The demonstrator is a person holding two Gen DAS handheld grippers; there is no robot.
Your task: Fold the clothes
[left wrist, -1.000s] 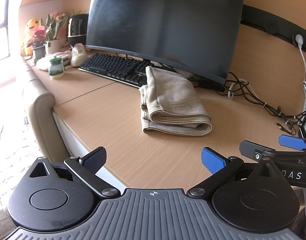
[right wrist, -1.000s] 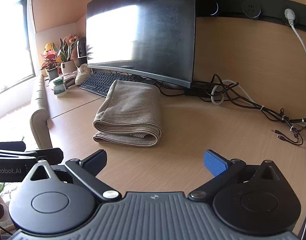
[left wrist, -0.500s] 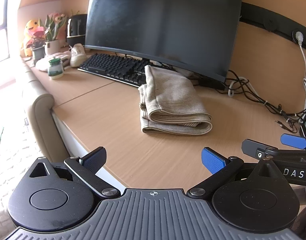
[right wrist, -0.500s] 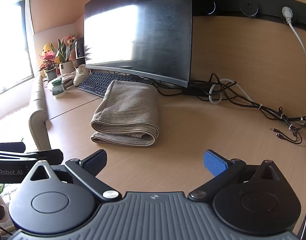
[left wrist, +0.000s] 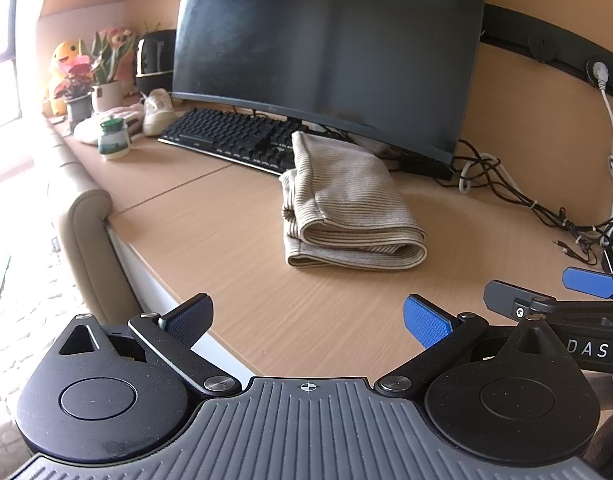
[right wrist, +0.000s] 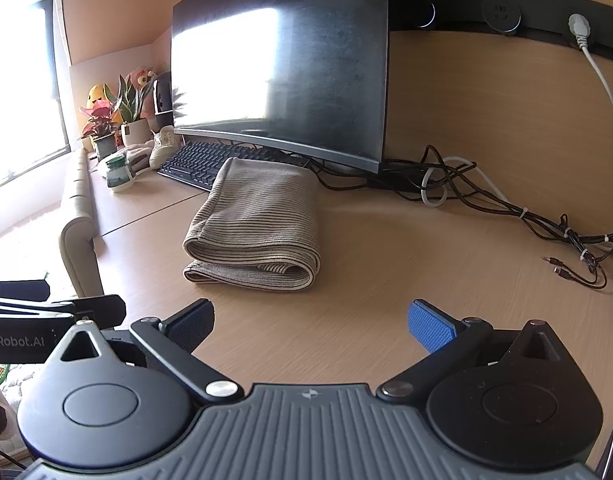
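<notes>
A beige ribbed garment (left wrist: 346,208) lies folded in a thick stack on the wooden desk (left wrist: 234,240), in front of the monitor; it also shows in the right wrist view (right wrist: 258,228). My left gripper (left wrist: 306,316) is open and empty, held over the desk's near edge, well short of the garment. My right gripper (right wrist: 312,324) is open and empty, also back from the garment. The right gripper's fingers (left wrist: 590,282) show at the right of the left wrist view. The left gripper's body (right wrist: 46,316) shows at the left of the right wrist view.
A dark curved monitor (left wrist: 326,52) and black keyboard (left wrist: 230,138) stand behind the garment. Tangled cables (right wrist: 506,208) run along the back right. Potted plants (left wrist: 102,76), a small jar (left wrist: 113,144) and a shoe (left wrist: 158,110) sit at the far left. A padded chair arm (left wrist: 86,232) borders the desk's left edge.
Both grippers have drawn slightly back from the garment and stayed open. The garment has not moved.
</notes>
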